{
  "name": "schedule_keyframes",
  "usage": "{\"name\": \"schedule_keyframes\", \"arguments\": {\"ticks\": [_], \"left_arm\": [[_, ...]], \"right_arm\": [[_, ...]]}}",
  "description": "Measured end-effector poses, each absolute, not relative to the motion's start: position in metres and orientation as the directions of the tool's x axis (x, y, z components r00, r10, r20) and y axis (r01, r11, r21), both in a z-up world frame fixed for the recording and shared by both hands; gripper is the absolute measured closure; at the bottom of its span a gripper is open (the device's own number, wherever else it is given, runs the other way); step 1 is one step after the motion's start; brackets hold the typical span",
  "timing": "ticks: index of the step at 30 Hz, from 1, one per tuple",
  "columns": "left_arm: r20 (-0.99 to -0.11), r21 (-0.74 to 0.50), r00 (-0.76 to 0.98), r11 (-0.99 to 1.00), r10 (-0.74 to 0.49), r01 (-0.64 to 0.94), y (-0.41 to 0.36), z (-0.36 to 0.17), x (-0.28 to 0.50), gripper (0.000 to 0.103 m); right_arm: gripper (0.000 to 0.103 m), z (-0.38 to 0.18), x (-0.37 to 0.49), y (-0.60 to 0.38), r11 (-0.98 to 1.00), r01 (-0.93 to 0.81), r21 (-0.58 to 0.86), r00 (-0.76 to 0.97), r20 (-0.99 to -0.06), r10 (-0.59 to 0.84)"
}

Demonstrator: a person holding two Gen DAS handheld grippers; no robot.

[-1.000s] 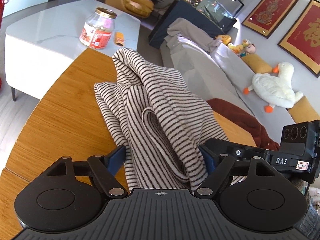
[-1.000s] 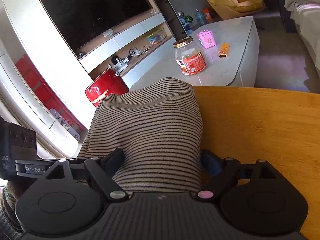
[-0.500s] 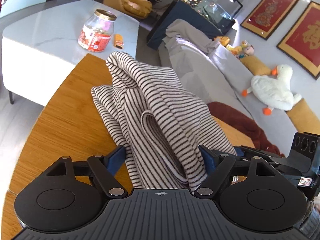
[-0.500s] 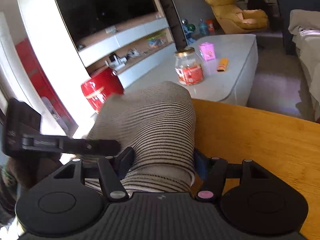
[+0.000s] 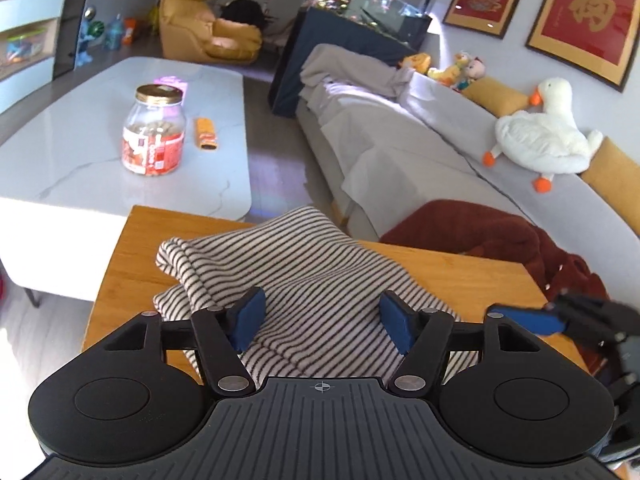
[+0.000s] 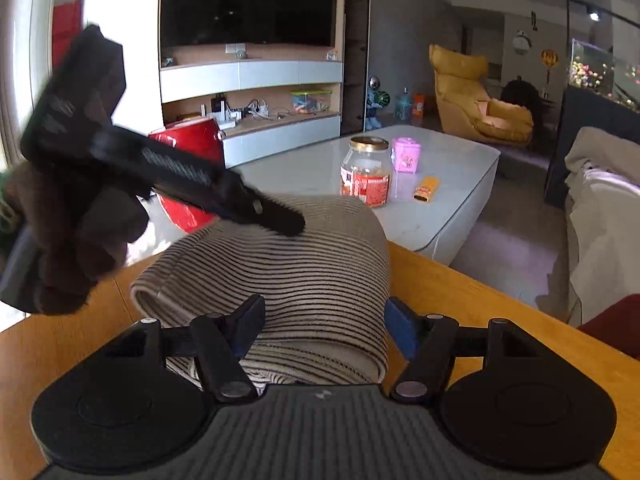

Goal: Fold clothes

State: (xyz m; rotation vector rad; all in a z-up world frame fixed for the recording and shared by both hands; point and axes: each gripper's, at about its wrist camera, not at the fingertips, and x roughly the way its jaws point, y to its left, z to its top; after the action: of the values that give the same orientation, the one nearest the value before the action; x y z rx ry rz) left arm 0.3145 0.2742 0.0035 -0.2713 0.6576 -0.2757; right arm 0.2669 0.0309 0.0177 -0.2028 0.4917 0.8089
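Observation:
A black-and-cream striped garment [image 5: 296, 276] lies folded over in a low bundle on the wooden table [image 5: 136, 240]. My left gripper [image 5: 322, 314] is open, its blue pads [image 5: 250, 316] standing apart above the cloth's near edge. The right gripper shows at the right edge of this view [image 5: 528, 320]. In the right wrist view the same garment [image 6: 288, 280] lies as a rounded fold on the table [image 6: 460, 288]. My right gripper [image 6: 324, 324] is open around its near end. The left gripper [image 6: 280, 216], blurred, is over the fold's far side.
A white marble coffee table [image 5: 80, 168] with a glass jar [image 5: 154, 136] and an orange packet [image 5: 206, 138] stands beyond the wooden table. A grey sofa [image 5: 420, 152] with a plush goose [image 5: 544, 136] and a dark red garment [image 5: 500, 240] is to the right. A red bin [image 6: 192, 148] stands left.
Both grippers have opened and let go of the striped garment. It has dropped from a lifted drape into a low folded bundle on the table. Both grippers have pulled back.

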Motion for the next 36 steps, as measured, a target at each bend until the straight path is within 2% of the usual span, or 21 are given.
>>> {"name": "schedule_keyframes", "arguments": {"ticks": [2,4,5,6,7,10,13,14,17,20,23,27,29,30,32,34,36], "left_arm": [[-0.557,-0.350,0.755,0.922,-0.347,0.166,0.278,0.003,0.315,0.034],[-0.557,-0.366,0.754,0.918,-0.348,0.154,0.281,0.001,0.318,0.033],[-0.557,-0.368,0.755,0.918,-0.346,0.150,0.283,0.000,0.319,0.033],[-0.557,-0.368,0.755,0.918,-0.345,0.147,0.284,0.000,0.319,0.033],[-0.558,-0.367,0.756,0.919,-0.342,0.145,0.284,0.000,0.319,0.033],[-0.560,-0.366,0.754,0.919,-0.344,0.147,0.285,0.000,0.318,0.033],[-0.557,-0.366,0.756,0.919,-0.344,0.148,0.286,0.001,0.317,0.033],[-0.555,-0.368,0.759,0.919,-0.340,0.143,0.286,0.001,0.316,0.033],[-0.547,-0.330,0.792,0.939,-0.272,0.094,0.281,0.011,0.302,0.034],[-0.525,-0.324,0.821,0.945,-0.225,0.052,0.274,0.023,0.272,0.020],[-0.542,-0.371,0.805,0.928,-0.243,0.030,0.264,0.019,0.247,0.019],[-0.599,-0.344,0.772,0.939,-0.214,-0.006,0.251,-0.005,0.236,0.024],[-0.603,-0.402,0.754,0.915,-0.259,-0.007,0.256,-0.018,0.235,0.027],[-0.589,-0.457,0.751,0.890,-0.299,-0.004,0.263,-0.023,0.236,0.028],[-0.557,-0.526,0.751,0.850,-0.355,0.011,0.275,-0.028,0.237,0.028],[-0.527,-0.578,0.750,0.815,-0.400,0.028,0.285,-0.031,0.239,0.028],[-0.511,-0.610,0.742,0.791,-0.433,0.042,0.290,-0.036,0.241,0.028]], "right_arm": [[0.036,0.031,0.256,0.033,0.633,-0.773,0.032,0.552,-0.456,0.697],[0.038,0.030,0.252,0.047,0.582,-0.811,0.062,0.489,-0.474,0.732],[0.044,0.021,0.250,0.058,0.567,-0.822,0.053,0.469,-0.502,0.726],[0.048,0.009,0.247,0.069,0.555,-0.831,0.039,0.452,-0.535,0.714],[0.048,-0.003,0.244,0.080,0.543,-0.839,0.025,0.436,-0.567,0.699],[0.044,-0.015,0.223,0.094,0.516,-0.847,-0.129,0.494,-0.551,0.673],[0.043,0.003,0.229,0.074,0.511,-0.860,-0.017,0.439,-0.535,0.722],[0.040,0.011,0.234,0.064,0.523,-0.851,0.034,0.429,-0.527,0.733],[0.020,0.026,0.256,0.025,0.603,-0.779,0.169,0.463,-0.493,0.737],[0.020,0.023,0.287,-0.013,0.653,-0.673,0.346,0.468,-0.485,0.739],[0.020,0.003,0.316,-0.035,0.663,-0.577,0.478,0.456,-0.485,0.746],[0.020,-0.031,0.342,-0.035,0.633,-0.488,0.601,0.400,-0.490,0.774],[0.021,-0.039,0.344,-0.025,0.623,-0.481,0.617,0.378,-0.496,0.782],[0.031,-0.038,0.341,-0.019,0.612,-0.489,0.621,0.368,-0.489,0.791],[0.033,-0.037,0.336,-0.008,0.589,-0.505,0.631,0.349,-0.475,0.808],[0.038,-0.016,0.321,-0.001,0.548,-0.597,0.586,0.353,-0.422,0.835],[0.039,-0.002,0.314,0.004,0.544,-0.645,0.536,0.363,-0.411,0.836]]}}
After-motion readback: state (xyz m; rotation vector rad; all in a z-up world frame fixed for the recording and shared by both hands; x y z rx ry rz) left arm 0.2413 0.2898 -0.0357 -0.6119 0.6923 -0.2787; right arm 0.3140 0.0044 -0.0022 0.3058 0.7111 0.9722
